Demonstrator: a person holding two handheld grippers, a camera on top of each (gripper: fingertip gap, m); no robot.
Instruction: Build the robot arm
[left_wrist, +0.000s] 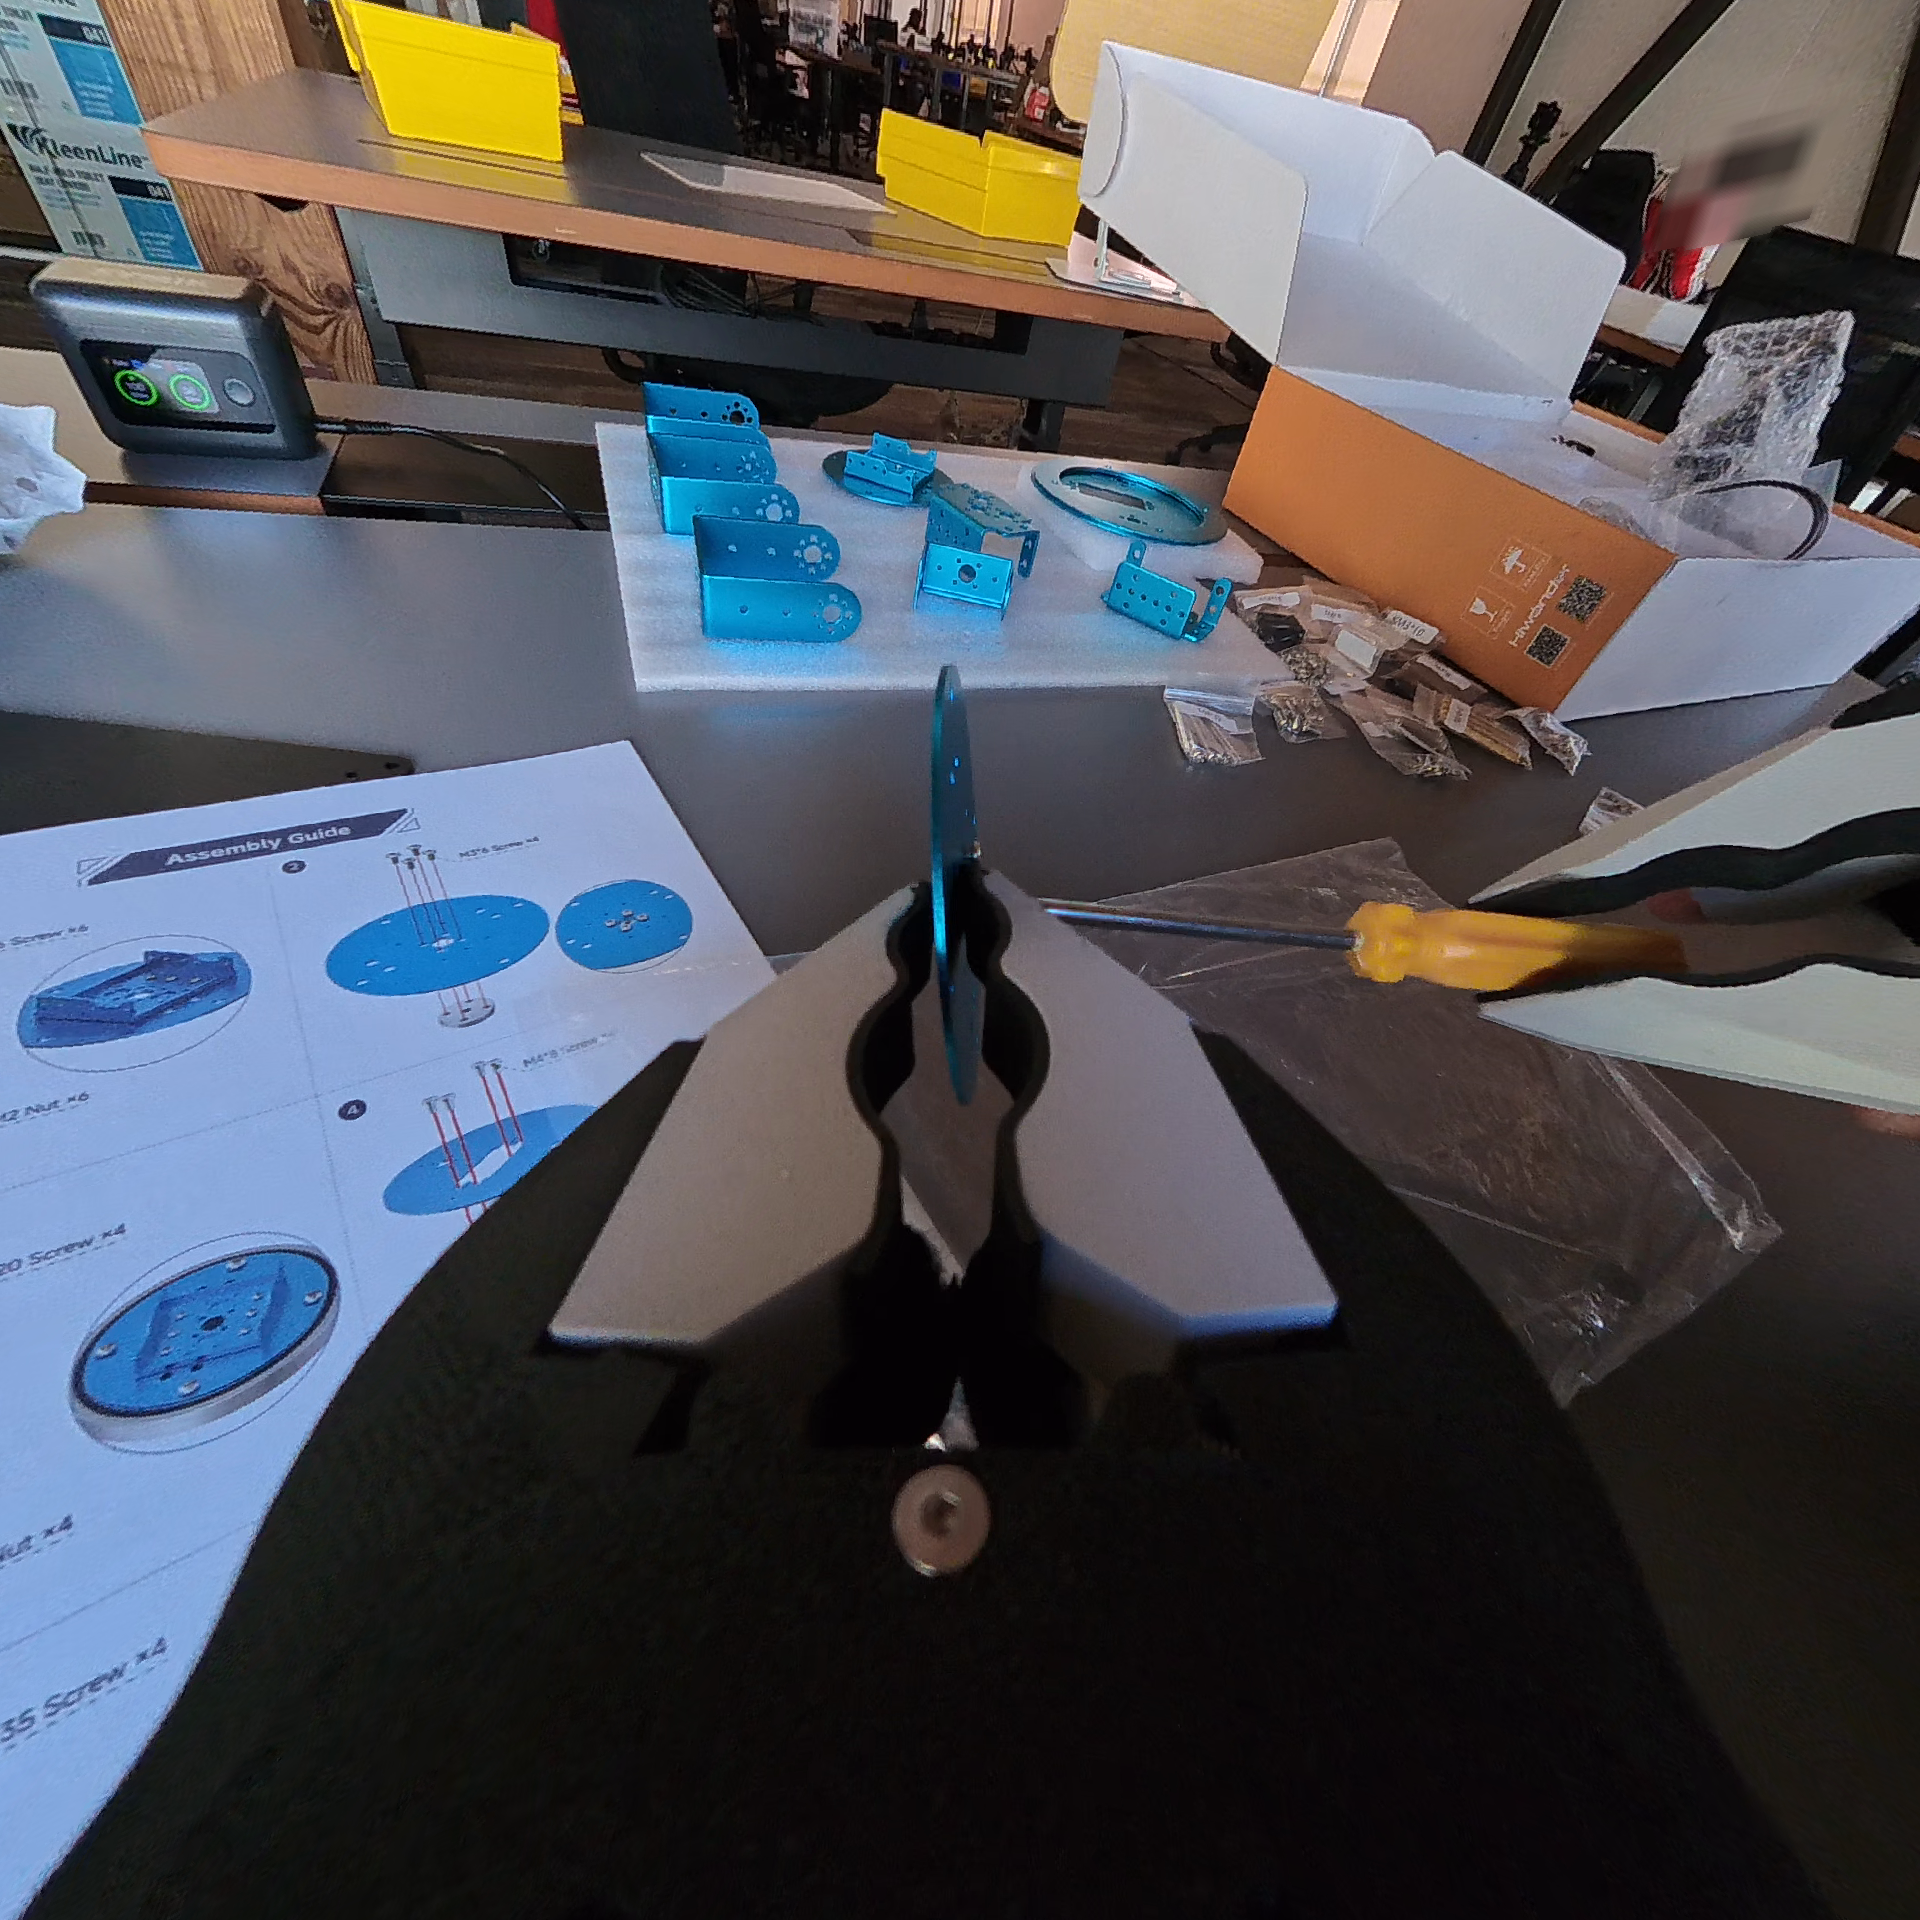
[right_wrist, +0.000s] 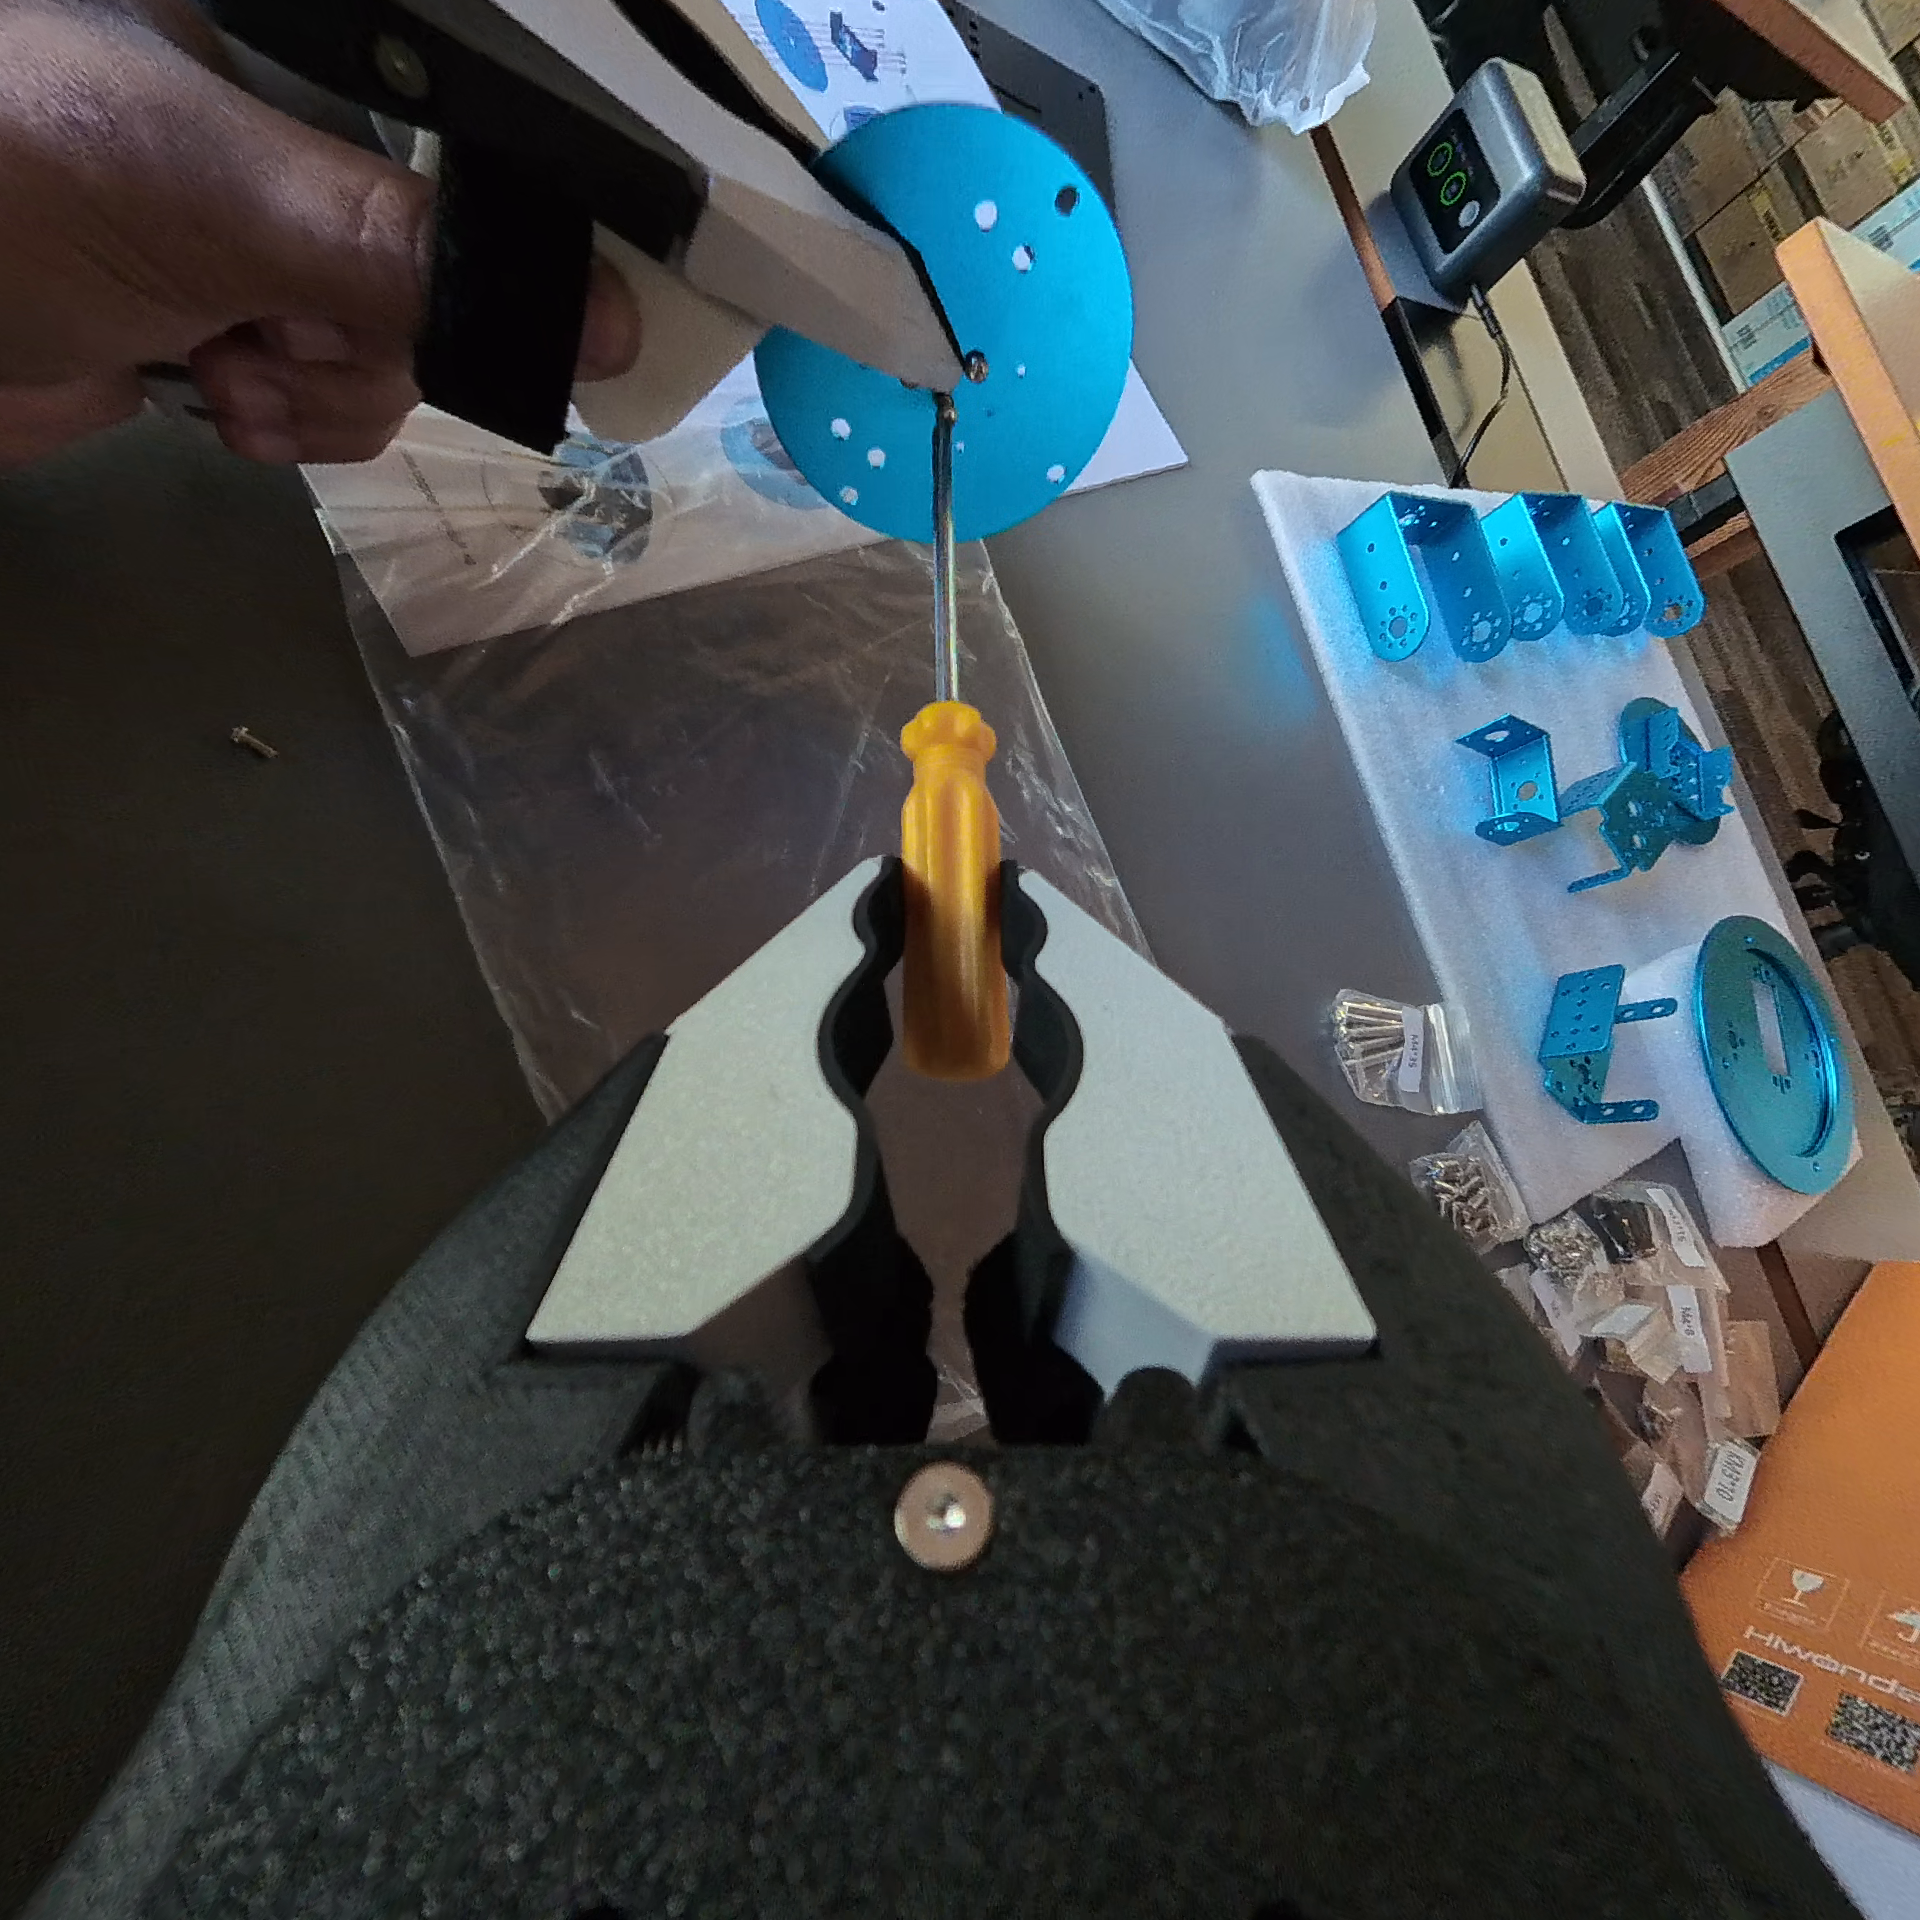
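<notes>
Left gripper (left_wrist: 951, 894) has its fingers clamped on a blue perforated disc (left_wrist: 954, 883), held on edge above the grey desk (left_wrist: 312, 644). Right gripper (right_wrist: 951, 883) squeezes the orange handle of a screwdriver (right_wrist: 951, 894), and the steel tip is right at a small screw near the disc's centre. A person's hand (right_wrist: 208, 260) grips the left tool's body.

Taking the white foam sheet (left_wrist: 665, 665) as our landmark: on it sit four blue U-shaped brackets (left_wrist: 748, 520) in a row, a cluster of smaller blue brackets (left_wrist: 966, 540) whose number I cannot tell, and one blue ring plate (left_wrist: 1127, 504).

Just right of the foam stands one orange-and-white cardboard box (left_wrist: 1455, 520), lid open, with bubble-wrapped items inside. Between foam and box lie many small clear bags of screws (left_wrist: 1382, 696), too jumbled to count.

In front of the foam: one printed guide sheet (left_wrist: 312, 987) and one empty clear plastic bag (left_wrist: 1403, 1091). One loose screw (right_wrist: 252, 741) lies on the desk, well apart from the foam.
</notes>
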